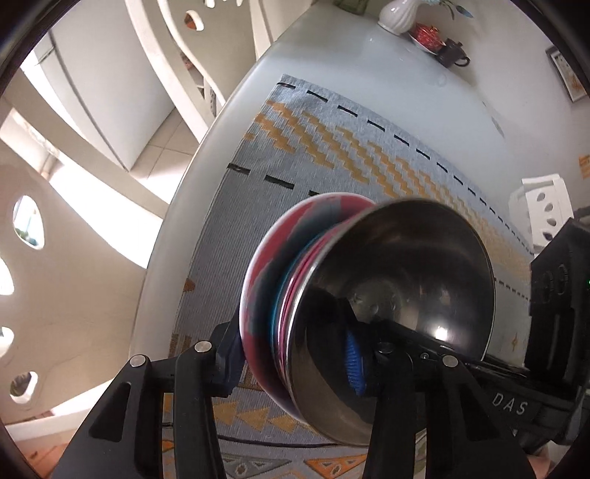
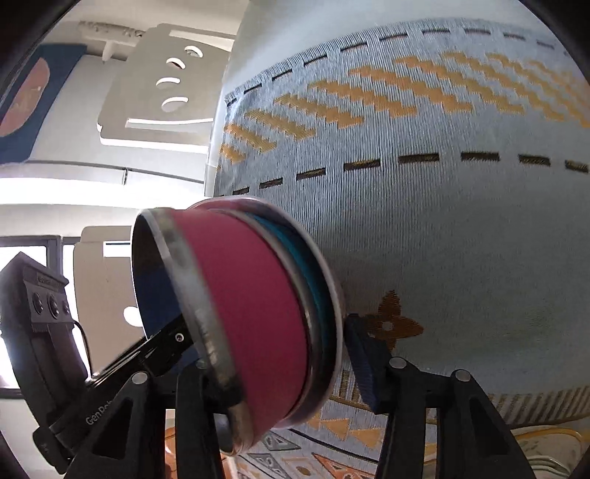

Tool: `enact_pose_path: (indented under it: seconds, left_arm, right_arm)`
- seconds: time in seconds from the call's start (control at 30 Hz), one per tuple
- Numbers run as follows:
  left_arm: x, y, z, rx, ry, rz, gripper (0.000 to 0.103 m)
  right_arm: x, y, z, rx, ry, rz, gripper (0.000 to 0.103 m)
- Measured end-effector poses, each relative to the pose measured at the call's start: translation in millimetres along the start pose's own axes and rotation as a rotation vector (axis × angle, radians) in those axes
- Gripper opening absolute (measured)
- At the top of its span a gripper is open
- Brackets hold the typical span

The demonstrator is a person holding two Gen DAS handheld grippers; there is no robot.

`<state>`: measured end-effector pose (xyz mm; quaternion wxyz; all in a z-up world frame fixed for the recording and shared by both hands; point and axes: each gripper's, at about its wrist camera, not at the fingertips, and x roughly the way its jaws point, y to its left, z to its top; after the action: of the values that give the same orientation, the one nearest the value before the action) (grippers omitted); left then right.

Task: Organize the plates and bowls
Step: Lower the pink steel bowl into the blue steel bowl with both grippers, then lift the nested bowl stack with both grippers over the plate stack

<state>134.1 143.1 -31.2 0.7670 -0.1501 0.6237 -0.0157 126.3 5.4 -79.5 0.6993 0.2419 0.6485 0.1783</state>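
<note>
Carrying a nested bowl stack above the worktop, both tools share one load: the left hand-held gripper pinches its rim, and the right hand-held gripper clamps across it. A steel bowl sits innermost, in pink and teal ones, apparently empty. Next, likely lowering it level onto the woven mat beyond.

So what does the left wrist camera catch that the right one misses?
Left only: the bowl's shiny steel inside, and a white vase and dark teapot at the table's far end. Right only: the bowl's pink outer wall side-on. Both: the nested bowls held between both grippers, left and right, above the patterned grey mat.
</note>
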Motion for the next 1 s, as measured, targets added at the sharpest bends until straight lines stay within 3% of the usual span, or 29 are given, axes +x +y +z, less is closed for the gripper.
enact_pose_path:
  seconds: [0.2, 0.6, 1.0]
  left_arm:
    - [-12, -7, -7, 0.039, -0.029, 0.001, 0.04]
    - [-56, -60, -32, 0.139, -0.087, -0.02, 0.04]
    - [-56, -143, -111, 0.252, -0.037, -0.06, 0.04]
  right_arm:
    - [-16, -3, -10, -0.009, -0.035, 0.013, 0.037]
    - [-85, -13, -47, -0.012, -0.132, 0.027, 0.037]
    - [-151, -76, -126, 0.063, -0.171, 0.005, 0.037]
